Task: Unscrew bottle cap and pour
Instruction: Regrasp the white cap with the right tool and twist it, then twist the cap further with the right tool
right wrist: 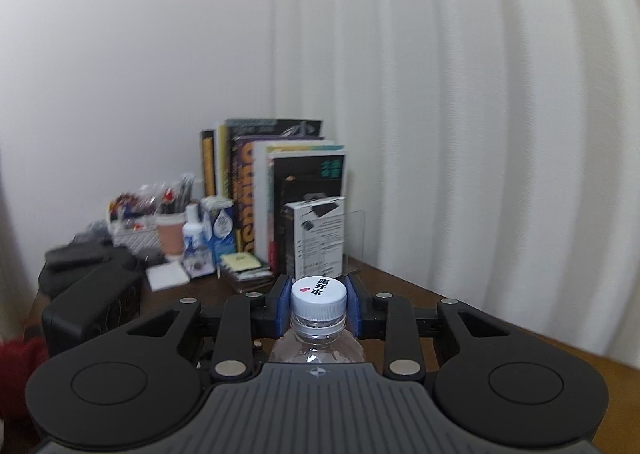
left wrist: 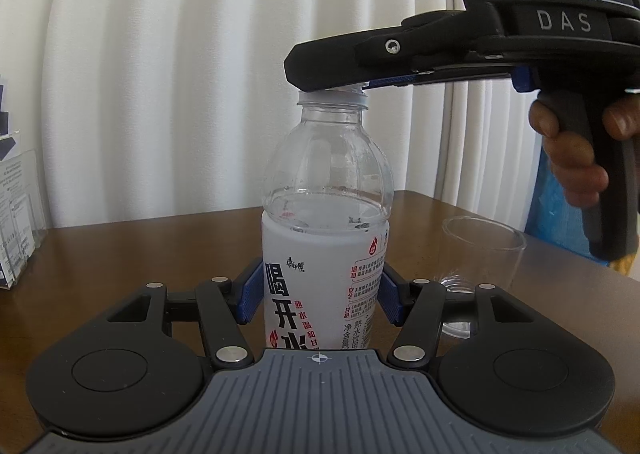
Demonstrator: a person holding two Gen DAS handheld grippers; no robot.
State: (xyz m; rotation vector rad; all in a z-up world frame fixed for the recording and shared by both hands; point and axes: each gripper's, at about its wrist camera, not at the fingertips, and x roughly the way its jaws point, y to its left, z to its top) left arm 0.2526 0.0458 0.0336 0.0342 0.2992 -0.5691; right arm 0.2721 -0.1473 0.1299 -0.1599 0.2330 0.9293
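In the left wrist view, the left gripper (left wrist: pixel 320 290) clamps its blue fingers (left wrist: pixel 250 294) on the labelled body of the bottle (left wrist: pixel 324 238), which stands upright on the brown counter (left wrist: pixel 140 254). A clear glass (left wrist: pixel 480 254) stands just right of it.

In the right wrist view, the right gripper (right wrist: pixel 319 304) pinches the white cap (right wrist: pixel 319 296) atop the bottle, with books (right wrist: pixel 272 189) behind.
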